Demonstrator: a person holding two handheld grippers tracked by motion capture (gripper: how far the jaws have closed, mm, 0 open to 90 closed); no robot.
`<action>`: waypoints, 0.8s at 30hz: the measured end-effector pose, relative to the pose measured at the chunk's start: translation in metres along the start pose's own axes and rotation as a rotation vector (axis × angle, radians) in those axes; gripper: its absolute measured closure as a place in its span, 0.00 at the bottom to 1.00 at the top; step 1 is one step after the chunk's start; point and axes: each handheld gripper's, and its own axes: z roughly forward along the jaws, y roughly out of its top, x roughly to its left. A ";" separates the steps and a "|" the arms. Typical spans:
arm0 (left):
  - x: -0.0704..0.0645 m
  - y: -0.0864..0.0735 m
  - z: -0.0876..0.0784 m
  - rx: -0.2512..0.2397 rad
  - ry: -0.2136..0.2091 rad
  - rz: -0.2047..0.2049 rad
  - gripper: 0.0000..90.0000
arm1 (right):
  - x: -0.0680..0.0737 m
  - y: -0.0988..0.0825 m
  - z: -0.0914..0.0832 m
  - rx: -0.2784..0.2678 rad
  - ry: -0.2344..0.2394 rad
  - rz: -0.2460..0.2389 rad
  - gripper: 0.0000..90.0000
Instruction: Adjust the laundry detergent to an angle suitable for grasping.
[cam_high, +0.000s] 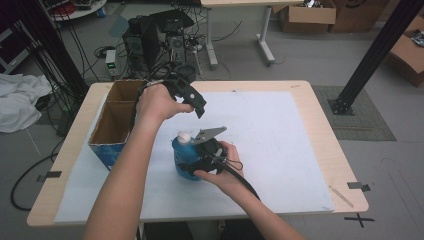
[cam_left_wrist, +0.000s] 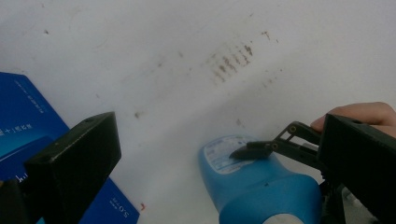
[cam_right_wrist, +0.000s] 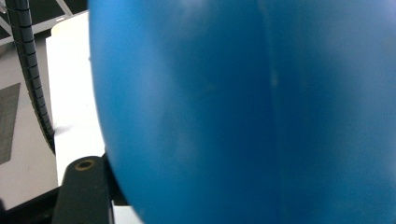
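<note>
- my right gripper (cam_high: 192, 162) clasped the blue bottle (cam_high: 184, 159) at frame centre, steadying it upright;
- my left gripper (cam_high: 197, 102) hung released above, jaws apart, ready for its white cap (cam_high: 184, 136).

Item count, table and floor behind it.

On the table: one blue bottle (cam_high: 184, 159) with one white cap (cam_high: 184, 136), near centre; one open cardboard box (cam_high: 116, 120) at 9 o'clock from the bottle, split into two compartments; one white sheet (cam_high: 280, 150) covering the tabletop; one thin wooden stick (cam_high: 342, 196) at 4 o'clock, near the table edge. Grippers: two, left gripper (cam_high: 192, 97) at 12 o'clock from the bottle, right gripper (cam_high: 202, 155) just at its 3 o'clock. Forearms in view: two. Tape strips: two on the table, at 4 and 8 o'clock. Floor, 1 to 2 o'clock: three cardboard cartons. Black upright posts: two.
</note>
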 end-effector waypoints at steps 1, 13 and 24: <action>0.000 0.000 0.000 0.001 0.000 0.000 0.00 | 0.000 0.000 0.000 -0.003 -0.006 -0.003 0.37; 0.002 0.000 0.001 0.003 -0.002 -0.003 0.00 | 0.000 -0.002 -0.001 -0.016 -0.030 -0.029 0.47; 0.004 0.000 0.001 0.002 -0.001 -0.009 0.00 | -0.001 0.000 -0.002 -0.006 -0.018 -0.072 0.49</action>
